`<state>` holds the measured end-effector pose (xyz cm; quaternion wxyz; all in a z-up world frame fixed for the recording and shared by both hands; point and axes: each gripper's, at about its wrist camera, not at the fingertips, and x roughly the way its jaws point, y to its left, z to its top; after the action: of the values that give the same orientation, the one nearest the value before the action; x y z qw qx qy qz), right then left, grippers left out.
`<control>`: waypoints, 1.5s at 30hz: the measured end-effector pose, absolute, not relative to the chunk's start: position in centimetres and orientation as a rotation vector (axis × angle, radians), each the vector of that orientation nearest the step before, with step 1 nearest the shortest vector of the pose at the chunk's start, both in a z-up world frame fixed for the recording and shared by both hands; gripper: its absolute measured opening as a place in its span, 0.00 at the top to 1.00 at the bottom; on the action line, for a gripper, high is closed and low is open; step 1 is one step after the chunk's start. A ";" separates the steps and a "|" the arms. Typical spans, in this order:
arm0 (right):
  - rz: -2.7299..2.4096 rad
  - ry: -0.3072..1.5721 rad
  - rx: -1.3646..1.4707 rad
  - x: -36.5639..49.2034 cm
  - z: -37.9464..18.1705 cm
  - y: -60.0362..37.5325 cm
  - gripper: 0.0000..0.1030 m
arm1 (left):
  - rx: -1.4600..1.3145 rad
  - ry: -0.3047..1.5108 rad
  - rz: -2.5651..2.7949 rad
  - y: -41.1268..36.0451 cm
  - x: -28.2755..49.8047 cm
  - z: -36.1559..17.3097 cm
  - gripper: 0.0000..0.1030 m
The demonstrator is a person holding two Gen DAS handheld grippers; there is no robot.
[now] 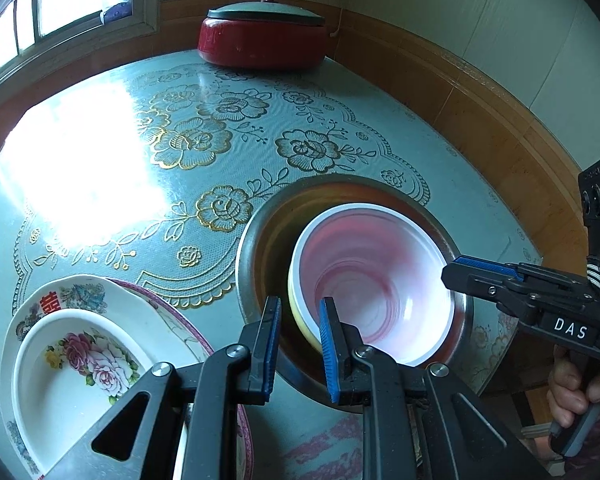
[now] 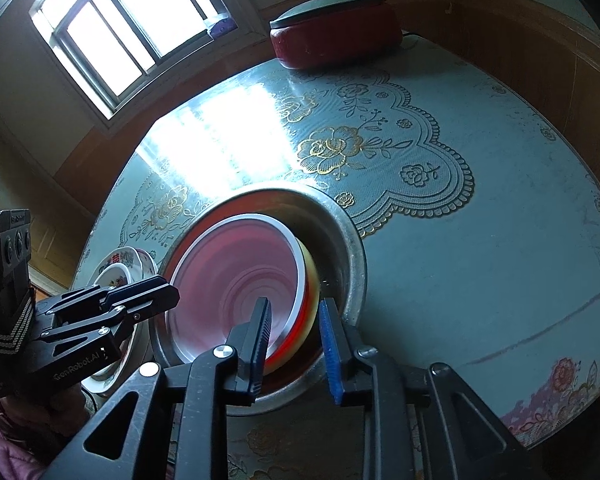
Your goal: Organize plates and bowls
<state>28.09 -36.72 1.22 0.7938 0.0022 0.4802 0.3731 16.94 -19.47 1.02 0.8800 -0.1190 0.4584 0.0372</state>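
A bowl (image 1: pixel 380 272), white and pink inside and yellow outside, lies tilted in a metal basin (image 1: pixel 244 264) on the table and looks blurred. My left gripper (image 1: pixel 300 346) straddles its near rim with the pads close on the wall, shut on it. My right gripper (image 1: pixel 450 278) comes in from the right at the bowl's far rim. In the right wrist view the bowl (image 2: pixel 240 280) has its rim between the right gripper's (image 2: pixel 294 344) pads, with a gap on both sides, so it is open. There my left gripper (image 2: pixel 174 294) pinches the opposite rim.
A stack of flowered plates (image 1: pixel 72 360) sits left of the basin, with a small oval dish on top. A red lidded pot (image 1: pixel 262 36) stands at the table's far edge by the wall. A hand (image 1: pixel 572 392) grips the right tool's handle. The teal floral tablecloth (image 1: pixel 220 128) covers the table.
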 end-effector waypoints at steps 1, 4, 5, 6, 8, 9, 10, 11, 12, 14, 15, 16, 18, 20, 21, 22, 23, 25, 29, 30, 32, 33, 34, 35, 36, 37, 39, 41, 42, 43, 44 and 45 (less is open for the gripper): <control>0.797 1.029 0.016 28.2 1.3 -37.0 0.76 | -0.248 0.950 0.084 -19.3 16.9 1.2 0.81; 0.771 1.025 0.046 28.4 1.6 -37.7 0.75 | -0.245 0.939 0.113 -18.5 16.8 1.4 0.81; 0.761 1.027 0.058 28.5 1.6 -38.0 0.75 | -0.250 0.939 0.121 -18.1 16.8 1.4 0.81; 0.751 1.031 0.071 28.6 1.5 -38.2 0.75 | -0.254 0.942 0.126 -17.8 16.8 1.4 0.81; 0.732 1.038 0.093 28.7 1.4 -38.6 0.72 | -0.257 0.947 0.136 -17.3 16.8 1.3 0.81; 0.723 1.040 0.101 28.8 1.3 -38.8 0.72 | -0.257 0.949 0.140 -17.2 16.7 1.3 0.80; 0.715 1.044 0.109 28.8 1.2 -39.0 0.71 | -0.258 0.951 0.141 -17.0 16.7 1.2 0.80; 0.709 1.048 0.117 28.9 1.1 -39.1 0.70 | -0.257 0.952 0.140 -16.9 16.7 1.2 0.79; 0.704 1.052 0.123 28.9 1.0 -39.2 0.69 | -0.255 0.952 0.139 -16.9 16.7 1.2 0.78; 0.691 1.061 0.131 28.9 0.6 -39.3 0.67 | -0.249 0.954 0.133 -16.8 16.8 1.1 0.78; 0.686 1.065 0.134 28.9 0.5 -39.3 0.67 | -0.246 0.956 0.132 -16.8 16.8 1.0 0.77; 0.683 1.071 0.138 28.9 0.4 -39.3 0.66 | -0.244 0.958 0.129 -16.8 16.9 1.0 0.77; 0.677 1.079 0.144 28.9 0.1 -39.1 0.66 | -0.239 0.963 0.126 -16.8 17.0 0.7 0.77; 0.672 1.084 0.144 28.8 0.0 -39.0 0.66 | -0.230 0.966 0.123 -16.8 17.2 0.6 0.77; 0.669 1.084 0.143 28.8 -0.1 -39.0 0.66 | -0.225 0.967 0.121 -16.9 17.4 0.5 0.77; 0.665 1.084 0.140 28.8 -0.2 -38.9 0.66 | -0.217 0.967 0.119 -16.9 17.5 0.5 0.77; 0.662 1.084 0.139 28.8 -0.3 -38.9 0.66 | -0.209 0.967 0.118 -17.0 17.6 0.4 0.77; 0.661 1.084 0.138 28.9 -0.4 -38.9 0.66 | -0.196 0.967 0.114 -17.0 17.9 0.3 0.77; 0.664 1.087 0.121 29.1 -0.8 -38.6 0.72 | -0.171 0.967 0.111 -17.1 18.2 0.1 0.77; 0.667 1.084 0.118 29.2 -0.8 -38.5 0.74 | -0.165 0.967 0.110 -17.2 18.3 0.0 0.77; 0.664 1.090 0.113 29.3 -1.0 -38.4 0.77 | -0.155 0.969 0.106 -17.3 18.4 -0.1 0.77; 0.663 1.092 0.116 29.4 -1.1 -38.3 0.78 | -0.150 0.970 0.105 -17.3 18.5 -0.2 0.77; 0.667 1.095 0.121 29.5 -1.2 -38.3 0.79 | -0.146 0.971 0.104 -17.4 18.6 -0.2 0.77; 0.672 1.097 0.121 29.5 -1.2 -38.2 0.80 | -0.141 0.972 0.103 -17.4 18.6 -0.3 0.77; 0.675 1.097 0.116 29.6 -1.3 -38.1 0.81 | -0.138 0.974 0.101 -17.5 18.7 -0.4 0.77; 0.677 1.097 0.111 29.6 -1.3 -37.9 0.82 | -0.136 0.978 0.097 -17.5 18.8 -0.5 0.77; 0.684 1.098 0.107 29.7 -1.3 -37.7 0.85 | -0.132 0.984 0.094 -17.6 18.9 -0.7 0.78; 0.679 1.091 0.106 29.8 -1.3 -37.5 0.88 | -0.127 0.989 0.093 -17.7 19.2 -0.9 0.78; 0.676 1.085 0.108 29.9 -1.3 -37.5 0.89 | -0.123 0.992 0.091 -17.8 19.4 -1.0 0.78; 0.668 1.080 0.106 30.1 -1.3 -37.5 0.89 | -0.118 0.993 0.090 -17.9 19.4 -1.0 0.78; 0.663 1.075 0.105 30.2 -1.3 -37.5 0.90 | -0.112 0.993 0.090 -18.1 19.5 -1.0 0.78; 0.660 1.071 0.105 30.4 -1.3 -37.6 0.90 | -0.106 0.993 0.088 -18.2 19.6 -1.0 0.78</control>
<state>30.36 -37.56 -1.30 0.8072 0.0489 0.5008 0.3086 19.64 -18.21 -1.04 0.8771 -0.0506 0.4758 0.0422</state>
